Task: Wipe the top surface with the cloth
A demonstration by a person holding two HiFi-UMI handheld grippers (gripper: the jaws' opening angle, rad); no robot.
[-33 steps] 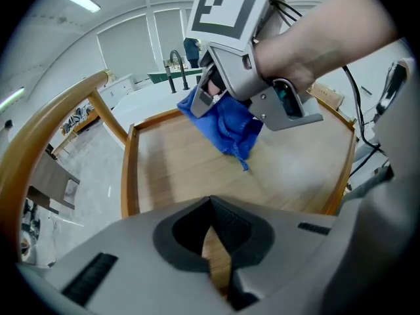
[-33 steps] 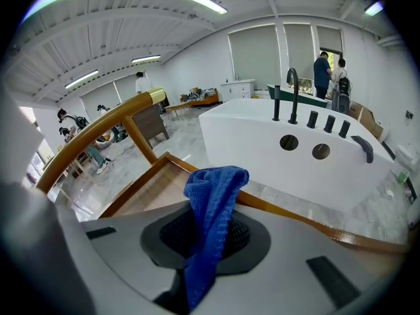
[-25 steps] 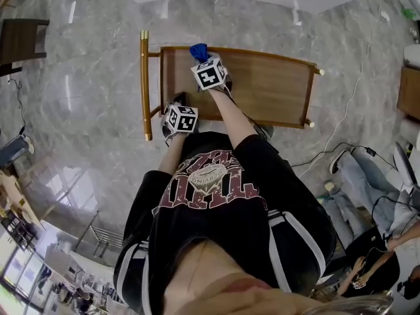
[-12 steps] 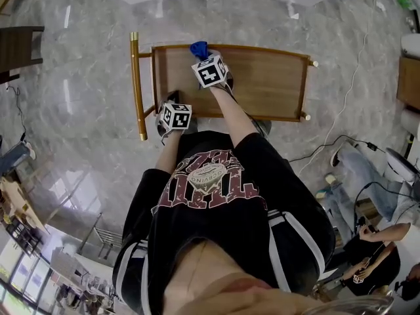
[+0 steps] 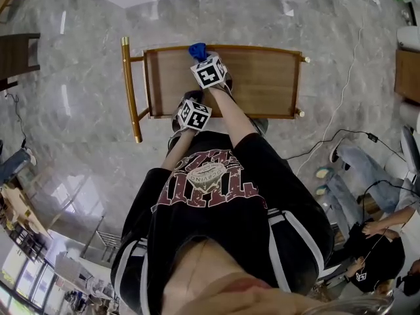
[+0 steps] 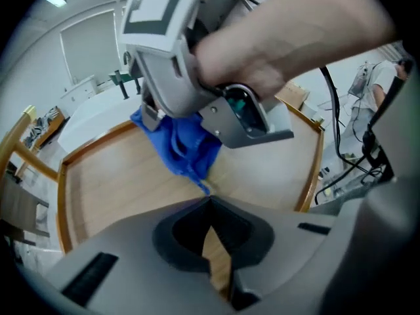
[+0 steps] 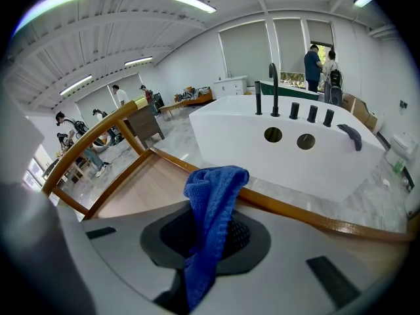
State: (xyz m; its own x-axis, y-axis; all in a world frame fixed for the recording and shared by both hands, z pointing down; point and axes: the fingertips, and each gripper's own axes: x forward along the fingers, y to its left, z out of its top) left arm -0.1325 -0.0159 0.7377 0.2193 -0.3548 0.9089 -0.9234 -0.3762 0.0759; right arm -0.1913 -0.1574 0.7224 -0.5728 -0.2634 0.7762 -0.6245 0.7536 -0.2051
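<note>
Far edge of surface [image 5: 262, 77]: right tongs [image 7: 205, 254] clamped on blue cloth [image 7: 213, 192]. Near edge, left of centre: left tongs [image 6: 211, 235] closed, holding nothing.

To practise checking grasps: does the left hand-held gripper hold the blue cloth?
No, the left hand-held gripper has its jaws together and empty; the blue cloth hangs from the right hand-held gripper.

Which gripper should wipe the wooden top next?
The right gripper: its jaws are shut on the blue cloth over the wooden top. The left gripper is shut and holds nothing.
</note>
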